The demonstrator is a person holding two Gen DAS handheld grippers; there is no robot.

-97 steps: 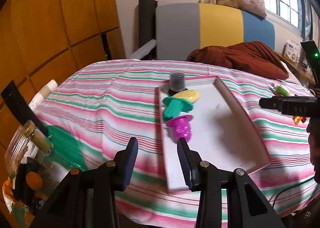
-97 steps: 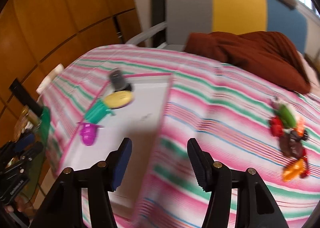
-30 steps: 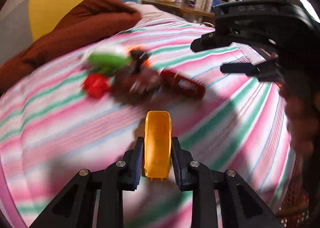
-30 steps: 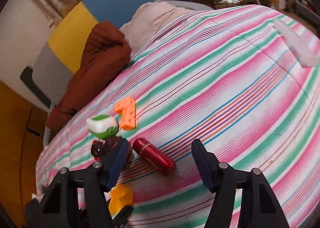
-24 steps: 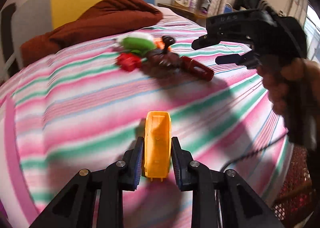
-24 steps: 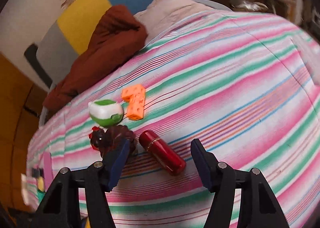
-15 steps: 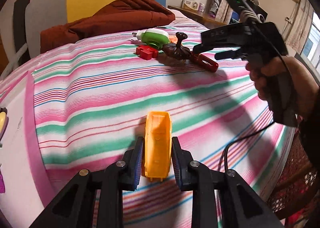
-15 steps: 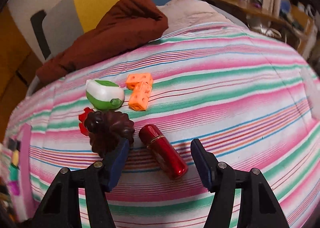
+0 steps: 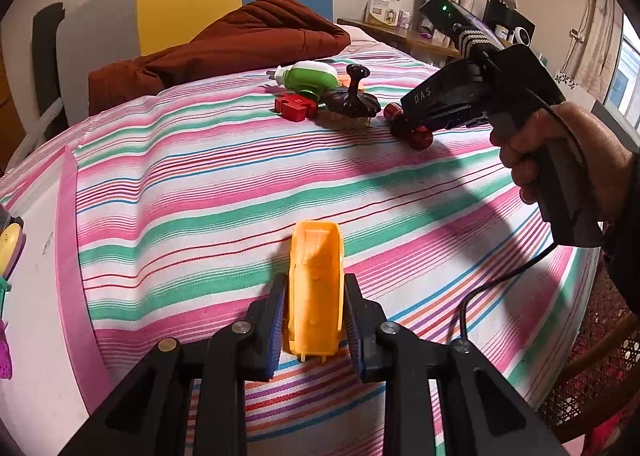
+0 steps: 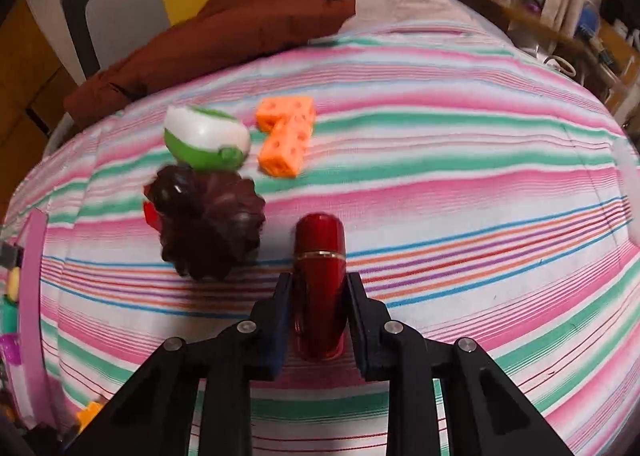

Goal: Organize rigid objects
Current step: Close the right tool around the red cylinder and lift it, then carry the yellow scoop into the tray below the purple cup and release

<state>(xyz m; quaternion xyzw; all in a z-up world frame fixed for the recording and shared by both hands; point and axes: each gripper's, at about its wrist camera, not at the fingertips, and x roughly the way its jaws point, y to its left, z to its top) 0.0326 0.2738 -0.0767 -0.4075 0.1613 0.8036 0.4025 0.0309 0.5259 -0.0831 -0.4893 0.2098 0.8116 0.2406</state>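
A yellow plastic piece (image 9: 316, 288) is pinched in the jaws of the left gripper (image 9: 316, 332) above the striped bed (image 9: 200, 183), while a red cylinder (image 10: 320, 280), lying just beside the dark brown brush (image 10: 208, 223), is enclosed by the closing jaws of the right gripper (image 10: 320, 320).

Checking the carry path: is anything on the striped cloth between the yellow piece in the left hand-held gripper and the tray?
Nothing visible: only bare striped cloth lies between the yellow piece and the pink-rimmed tray. The other toys sit farther off.
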